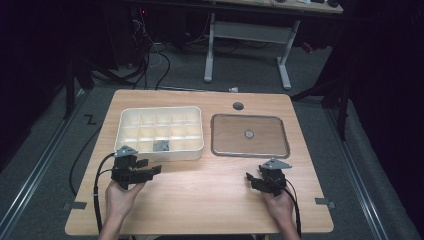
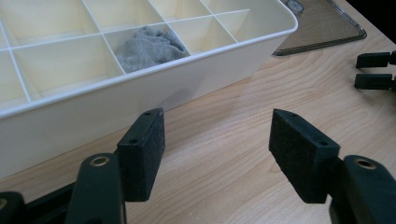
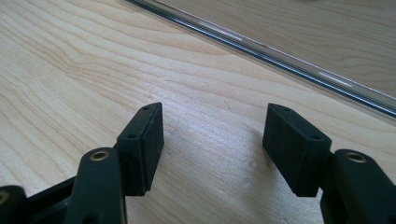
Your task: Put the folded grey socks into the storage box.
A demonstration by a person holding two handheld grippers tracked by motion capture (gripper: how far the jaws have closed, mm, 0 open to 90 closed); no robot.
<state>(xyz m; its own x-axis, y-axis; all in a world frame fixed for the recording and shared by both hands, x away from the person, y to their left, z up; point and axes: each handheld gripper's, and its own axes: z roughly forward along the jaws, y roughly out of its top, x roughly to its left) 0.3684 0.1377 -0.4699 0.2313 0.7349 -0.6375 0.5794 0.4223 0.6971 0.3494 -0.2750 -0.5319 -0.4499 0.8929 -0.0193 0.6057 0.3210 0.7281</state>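
Left gripper (image 1: 148, 171), held in the person's left hand (image 1: 120, 197), rests low over the wooden table (image 1: 200, 200) just in front of the cream compartment box (image 1: 160, 150); its jaws stand wide apart with nothing between them, as the left gripper view (image 2: 217, 135) shows, where bare tabletop fills the gap. Right gripper (image 1: 252, 179), held in the right hand (image 1: 280, 202), sits near the front edge of the clear tray (image 1: 250, 152); its jaws likewise stand wide and empty over bare wood in the right gripper view (image 3: 212, 130).

Compartment box: rectangular, pale cream plastic, with thin inner walls dividing it into a grid of open cells, placed on the left half of the table. One cell in the front row, near the middle, holds a small grey cloth (image 1: 161, 145). In the left gripper view the cloth (image 2: 149, 46) appears as a crumpled, soft, fuzzy wad, mid-grey, lying loosely within its cell and below the cell walls. The box's front wall (image 2: 93, 112) is smooth and plain.

Clear tray: flat, transparent, with rounded corners and a dark rim, lying on the right half of the table beside the box, apart from it. A small round disc (image 1: 249, 134) lies at its centre.
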